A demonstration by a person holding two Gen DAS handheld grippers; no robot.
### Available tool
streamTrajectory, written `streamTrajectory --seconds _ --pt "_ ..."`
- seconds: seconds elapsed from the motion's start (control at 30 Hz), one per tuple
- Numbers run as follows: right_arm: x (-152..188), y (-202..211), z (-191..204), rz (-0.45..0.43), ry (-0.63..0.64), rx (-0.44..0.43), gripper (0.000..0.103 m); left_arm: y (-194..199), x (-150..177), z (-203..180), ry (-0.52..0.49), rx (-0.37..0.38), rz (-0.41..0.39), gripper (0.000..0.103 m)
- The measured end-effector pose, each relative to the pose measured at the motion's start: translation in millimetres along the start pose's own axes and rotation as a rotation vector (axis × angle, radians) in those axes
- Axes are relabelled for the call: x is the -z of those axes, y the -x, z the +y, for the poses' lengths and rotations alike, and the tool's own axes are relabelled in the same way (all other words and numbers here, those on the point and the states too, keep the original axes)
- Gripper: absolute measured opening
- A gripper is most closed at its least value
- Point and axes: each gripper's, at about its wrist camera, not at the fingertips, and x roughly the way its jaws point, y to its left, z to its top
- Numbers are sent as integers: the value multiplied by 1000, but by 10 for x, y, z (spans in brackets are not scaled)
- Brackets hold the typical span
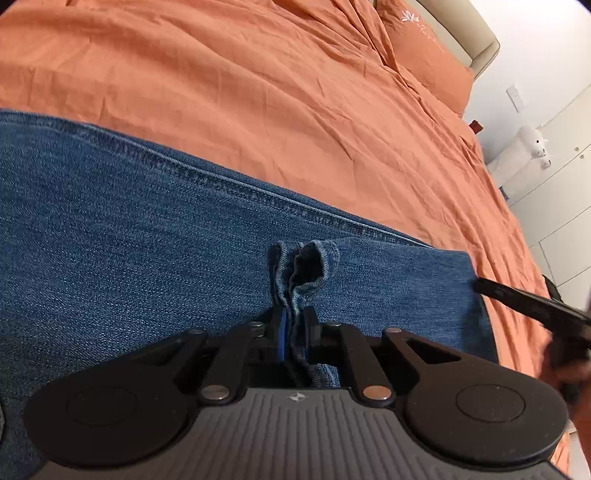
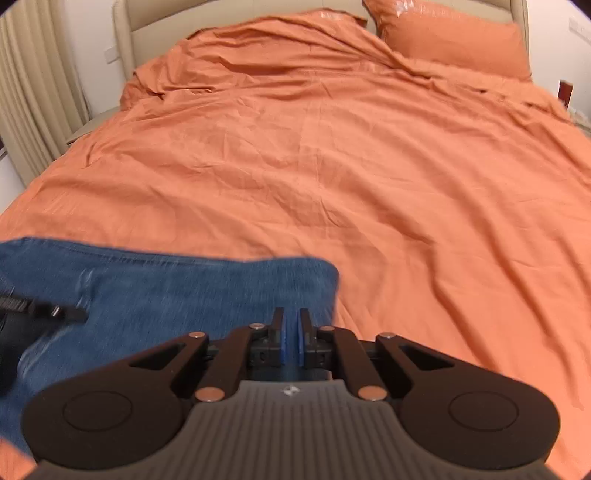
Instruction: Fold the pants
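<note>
Blue denim pants [image 1: 147,229] lie folded on the orange bed cover [image 1: 295,92]. My left gripper [image 1: 293,314] is shut on a bunched hem of the pants [image 1: 303,269] that sticks up between its fingers. In the right wrist view the pants [image 2: 166,291] lie at the lower left. My right gripper [image 2: 291,321] hovers over their right edge, its blue pads nearly together with a narrow gap and nothing between them. The right gripper also shows at the right edge of the left wrist view [image 1: 532,302].
The orange cover [image 2: 332,166] spreads over the whole bed. An orange pillow [image 2: 454,37] lies at the beige headboard [image 2: 240,14]. Curtains [image 2: 33,81] hang at the left. A white plush toy [image 1: 532,144] and white cabinets [image 1: 561,184] stand beside the bed.
</note>
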Motion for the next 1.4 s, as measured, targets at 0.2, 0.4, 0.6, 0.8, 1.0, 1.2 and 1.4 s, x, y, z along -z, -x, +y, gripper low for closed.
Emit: streamTrajectory --seconds 0.2,0.4,0.6,0.8,1.0,1.2,1.4 --pt "-9 -469 -96 61 -25 50 0 -43 -3 174 14 41 7 17" --pt "-41 -327 -54 52 -38 66 0 42 -22 65 2 23 -1 20" --pt "267 352 -5 50 -13 10 0 444 229 -275 -145 -31 -45 25" --pt "834 890 26 52 15 -13 0 614 554 -620 -283 -104 -59 25" --pt "1184 790 21 85 34 11 0 366 706 -535 -250 -177 26 23" --pt "1316 572 6 112 58 29 0 238 689 -455 -204 -201 44 28" --pt "1177 601 62 155 90 56 0 529 695 -591 -223 -231 10 40"
